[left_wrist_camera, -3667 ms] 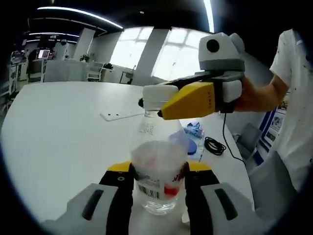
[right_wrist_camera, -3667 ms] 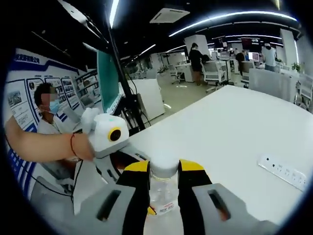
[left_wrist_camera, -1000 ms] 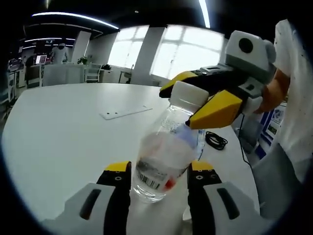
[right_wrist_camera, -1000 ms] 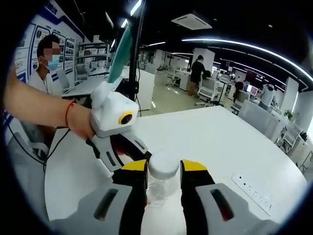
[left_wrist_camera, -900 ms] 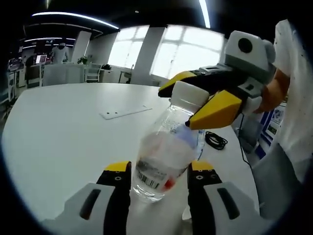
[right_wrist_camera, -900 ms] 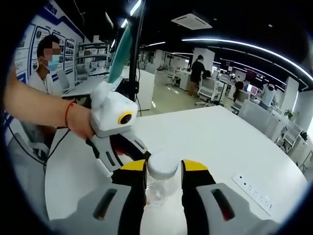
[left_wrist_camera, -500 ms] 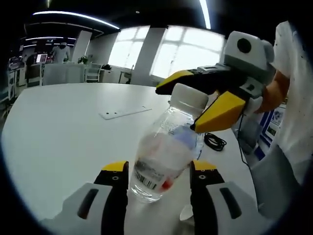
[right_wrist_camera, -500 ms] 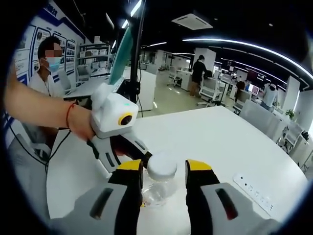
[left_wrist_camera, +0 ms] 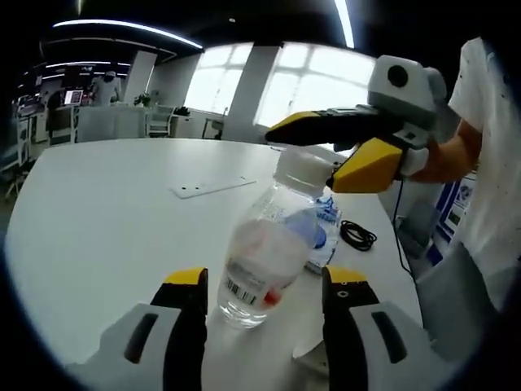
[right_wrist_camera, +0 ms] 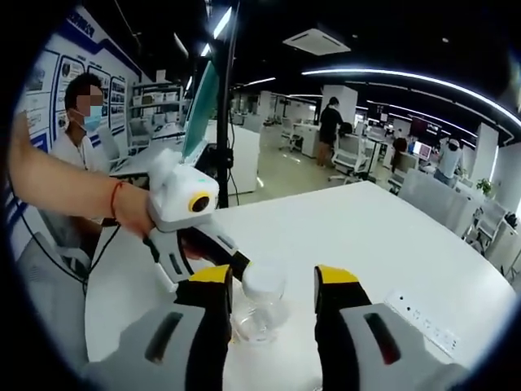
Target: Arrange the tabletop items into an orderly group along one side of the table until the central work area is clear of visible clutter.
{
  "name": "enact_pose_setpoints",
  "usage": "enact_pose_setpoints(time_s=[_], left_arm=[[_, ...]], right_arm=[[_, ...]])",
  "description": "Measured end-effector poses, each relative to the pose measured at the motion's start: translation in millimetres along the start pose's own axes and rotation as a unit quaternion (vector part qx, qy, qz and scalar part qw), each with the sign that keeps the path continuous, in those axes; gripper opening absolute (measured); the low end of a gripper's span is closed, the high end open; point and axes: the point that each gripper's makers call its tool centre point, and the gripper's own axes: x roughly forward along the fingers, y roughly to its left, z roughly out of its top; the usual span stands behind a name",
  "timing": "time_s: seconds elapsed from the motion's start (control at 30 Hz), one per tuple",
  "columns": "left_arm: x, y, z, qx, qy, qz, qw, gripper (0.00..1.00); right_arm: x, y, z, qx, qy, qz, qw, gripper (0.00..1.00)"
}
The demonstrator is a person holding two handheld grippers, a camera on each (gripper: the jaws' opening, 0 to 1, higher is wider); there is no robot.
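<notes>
Clear plastic bottle [left_wrist_camera: 273, 248] w/ white cap [left_wrist_camera: 303, 171] sits between both tongs, leaning over toward the right tongs; base looks to be on the white counter [left_wrist_camera: 98, 212], tho contact not certain. Same bottle in right gripper view [right_wrist_camera: 262, 309], cap toward the camera.

Left tongs [left_wrist_camera: 264, 285]: jaws apart, gap either side of the bottle's lower body, not gripping. Right tongs [left_wrist_camera: 326, 151]: jaws spread either side of the cap, clear of it. In right gripper view the right tongs [right_wrist_camera: 269, 281] also show daylight both sides of the cap.

Around it: blue-and-white wrapper [left_wrist_camera: 326, 213] just behind the bottle, coiled black cable [left_wrist_camera: 356, 239] beyond that, power strip [left_wrist_camera: 213, 186] farther back on the counter.

Progress, as a judgement: early-mid. Bottle appears let go but unsteady, prob. needs righting. Wrapper, cable, strip not grouped yet; they sit loosely apart.
</notes>
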Motion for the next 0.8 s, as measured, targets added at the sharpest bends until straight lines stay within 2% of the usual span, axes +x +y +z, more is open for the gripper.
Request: enact_pose_setpoints(time_s=[0.47, 0.67, 0.8], left_arm=[[-20.3, -12.4, 3.0, -0.010, -0.007, 0.025, 0.9996, 0.62], [-32.5, -23.4, 2.5, -0.016, -0.012, 0.041, 0.9990, 0.64], [-39.1, -31.5, 1.5, -0.021, -0.017, 0.049, 0.9984, 0.65]], right_arm=[[-31.7, -21.8, -0.8, 0.022, -0.007, -0.007, 0.9997, 0.39], [-50.2, -31.1, -10.4, 0.030, -0.001, -0.007, 0.9995, 0.41], [-59.9, -28.5, -19.9, 0.034, 0.008, 0.006, 0.9994, 0.42]])
